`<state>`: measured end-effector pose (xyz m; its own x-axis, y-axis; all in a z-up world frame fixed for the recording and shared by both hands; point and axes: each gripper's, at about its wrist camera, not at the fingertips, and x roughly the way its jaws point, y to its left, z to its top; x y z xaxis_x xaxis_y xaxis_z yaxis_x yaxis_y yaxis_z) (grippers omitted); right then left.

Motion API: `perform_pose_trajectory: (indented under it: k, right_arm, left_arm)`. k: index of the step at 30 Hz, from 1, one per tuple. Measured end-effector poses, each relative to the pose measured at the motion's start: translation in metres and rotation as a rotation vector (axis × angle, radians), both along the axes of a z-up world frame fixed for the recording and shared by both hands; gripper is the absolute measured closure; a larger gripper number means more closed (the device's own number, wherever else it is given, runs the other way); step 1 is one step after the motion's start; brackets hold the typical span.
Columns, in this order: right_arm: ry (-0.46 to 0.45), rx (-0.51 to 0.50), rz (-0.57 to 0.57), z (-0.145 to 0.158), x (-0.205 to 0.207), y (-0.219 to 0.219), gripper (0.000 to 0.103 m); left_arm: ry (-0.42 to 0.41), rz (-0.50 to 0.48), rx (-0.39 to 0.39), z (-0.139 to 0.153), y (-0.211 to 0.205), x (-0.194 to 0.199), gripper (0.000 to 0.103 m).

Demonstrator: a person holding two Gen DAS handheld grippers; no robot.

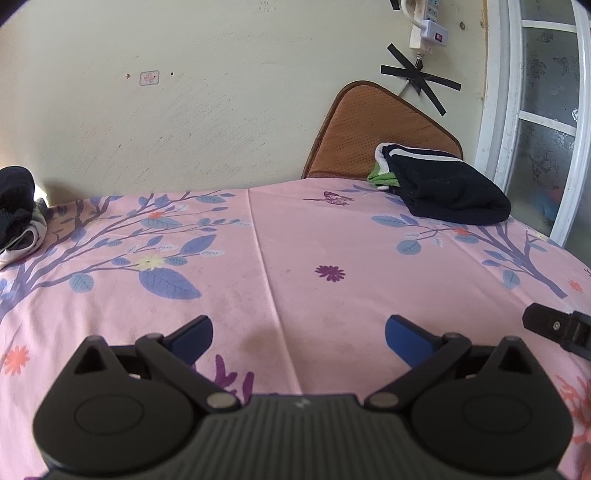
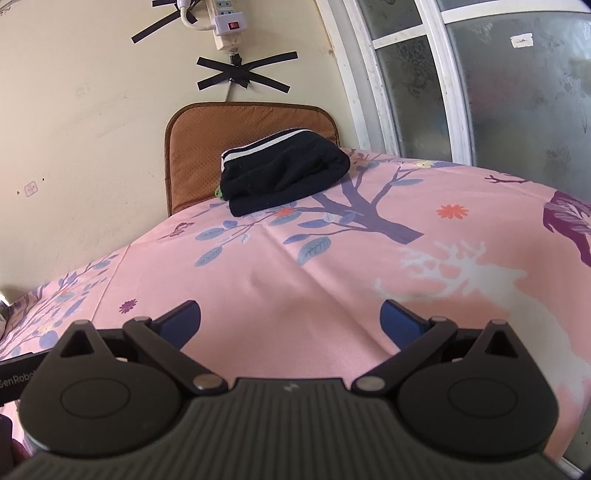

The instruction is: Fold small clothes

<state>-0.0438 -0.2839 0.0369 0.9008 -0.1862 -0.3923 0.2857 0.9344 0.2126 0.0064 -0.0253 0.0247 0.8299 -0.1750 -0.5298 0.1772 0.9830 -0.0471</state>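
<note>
A folded stack of small clothes, dark navy on top with white stripes and a green piece underneath, lies at the far right of the pink flowered tablecloth. It also shows in the right wrist view. An unfolded heap of dark and white clothes lies at the far left edge. My left gripper is open and empty, low over the cloth. My right gripper is open and empty over the cloth; part of it shows in the left wrist view at the right.
A brown cushioned chair back stands behind the table against the wall; it also shows in the right wrist view. A window frame is at the right. A power strip hangs on the wall.
</note>
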Motion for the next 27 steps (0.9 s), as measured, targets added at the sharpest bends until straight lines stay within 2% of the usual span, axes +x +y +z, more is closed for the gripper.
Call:
perform_pose_trajectory:
  k: [8, 16, 27]
  right_arm:
    - [-0.002, 0.012, -0.009, 0.0001, -0.0002, -0.0018, 0.000]
    - [0.000, 0.020, -0.013, 0.0001, 0.0002, -0.0029, 0.000]
    - [-0.001, 0.022, -0.013, -0.0001, 0.0002, -0.0031, 0.000]
  left_arm:
    - [0.000, 0.025, 0.007, 0.0002, 0.0005, 0.0004, 0.000]
    - [-0.031, 0.015, 0.021, 0.0018, -0.0027, -0.0042, 0.000]
    - [-0.034, 0.016, 0.023, 0.0018, -0.0034, -0.0048, 0.000]
